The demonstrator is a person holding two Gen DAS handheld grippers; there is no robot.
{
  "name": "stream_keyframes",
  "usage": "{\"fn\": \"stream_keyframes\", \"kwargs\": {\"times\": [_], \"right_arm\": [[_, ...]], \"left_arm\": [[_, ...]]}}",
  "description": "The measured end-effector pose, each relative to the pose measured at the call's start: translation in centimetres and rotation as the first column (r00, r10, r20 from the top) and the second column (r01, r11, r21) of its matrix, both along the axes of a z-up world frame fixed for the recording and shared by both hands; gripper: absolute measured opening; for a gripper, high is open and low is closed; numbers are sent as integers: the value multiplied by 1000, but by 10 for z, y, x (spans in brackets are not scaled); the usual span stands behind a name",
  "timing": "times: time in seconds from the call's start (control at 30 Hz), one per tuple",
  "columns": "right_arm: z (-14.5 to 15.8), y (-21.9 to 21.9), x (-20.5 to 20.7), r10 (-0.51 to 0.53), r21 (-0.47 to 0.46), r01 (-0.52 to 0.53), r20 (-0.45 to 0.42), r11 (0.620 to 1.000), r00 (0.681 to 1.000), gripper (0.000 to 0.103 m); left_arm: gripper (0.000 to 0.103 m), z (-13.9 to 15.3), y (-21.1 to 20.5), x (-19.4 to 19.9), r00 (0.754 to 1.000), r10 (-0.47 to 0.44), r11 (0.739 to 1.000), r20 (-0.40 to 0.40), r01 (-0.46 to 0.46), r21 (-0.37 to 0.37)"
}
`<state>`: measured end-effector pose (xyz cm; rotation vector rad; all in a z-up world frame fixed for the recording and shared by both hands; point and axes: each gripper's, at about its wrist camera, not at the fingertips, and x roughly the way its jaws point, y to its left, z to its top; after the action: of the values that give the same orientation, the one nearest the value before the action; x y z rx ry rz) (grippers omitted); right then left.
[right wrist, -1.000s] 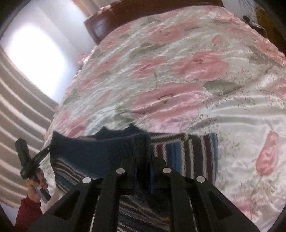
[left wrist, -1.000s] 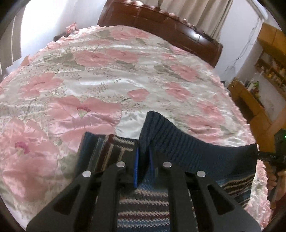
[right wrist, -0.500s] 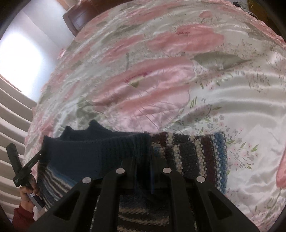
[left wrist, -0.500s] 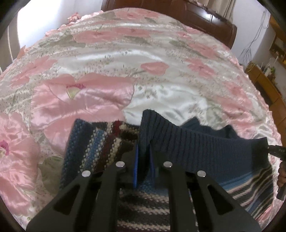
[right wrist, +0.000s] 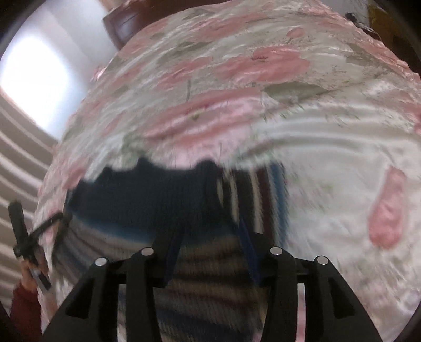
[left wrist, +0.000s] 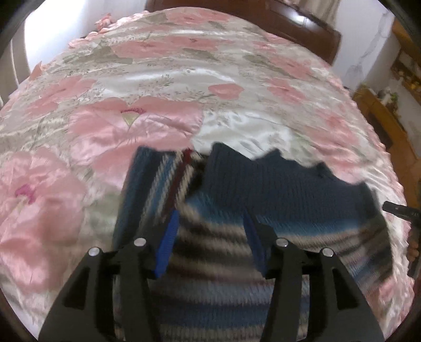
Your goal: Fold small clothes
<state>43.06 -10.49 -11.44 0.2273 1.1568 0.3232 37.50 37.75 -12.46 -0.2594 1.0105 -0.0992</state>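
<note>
A small striped knit sweater [left wrist: 236, 236] with a navy ribbed band lies folded on the floral bedspread [left wrist: 158, 79]. My left gripper [left wrist: 211, 218] hangs open just above it, blue pads spread, nothing between them. In the right wrist view the same sweater [right wrist: 158, 200] lies blurred below my right gripper [right wrist: 210, 231], which is also open and holds nothing. One sleeve [left wrist: 150, 189] sticks out on the left side in the left wrist view. The other gripper shows at the edge of each view, held by a hand [right wrist: 29, 276].
A dark wooden headboard [left wrist: 289, 23] bounds the far end of the bed. Wooden shelving [left wrist: 389, 110] stands off the right side. A bright window and striped curtain [right wrist: 23, 157] lie to the left. Bare bedspread spreads beyond the sweater.
Both grippers were shut on the sweater's navy hem; both have now opened and let it drop flat on the bed, the hem folded over the striped body.
</note>
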Motion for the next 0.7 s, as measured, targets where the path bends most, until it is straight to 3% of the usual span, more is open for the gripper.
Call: {"fn": "stream_keyframes", "kwargs": {"times": [0.07,0.17,0.4,0.5,0.53,0.7], "right_arm": [[3,-4,-22,30,-20,-30,-5,999,1000,45],[3,-16,-61,48,-20,-49,-34,999,998,46],[-27,-25,-119,89,-6,-90,-109,996,990,45],[-35,-20,-129,93,-23,-96,-105,995,990,26],[-35,-20,-130,93,-25,-96,-99,995,991,15],[-19,-29,-133,90,43,-87,-71,995,993,13]], "left_arm": [[51,7,-2,-23,1000,-12,999,-20,12,35],[51,11,-5,-61,999,-24,999,-34,23,-23],[53,-4,-35,-113,995,-85,996,-55,86,12],[53,-16,-40,-116,994,-74,997,-77,75,13],[53,-18,-40,-116,994,-70,997,-80,71,14],[53,-26,-37,-113,994,-59,998,-96,61,20]]}}
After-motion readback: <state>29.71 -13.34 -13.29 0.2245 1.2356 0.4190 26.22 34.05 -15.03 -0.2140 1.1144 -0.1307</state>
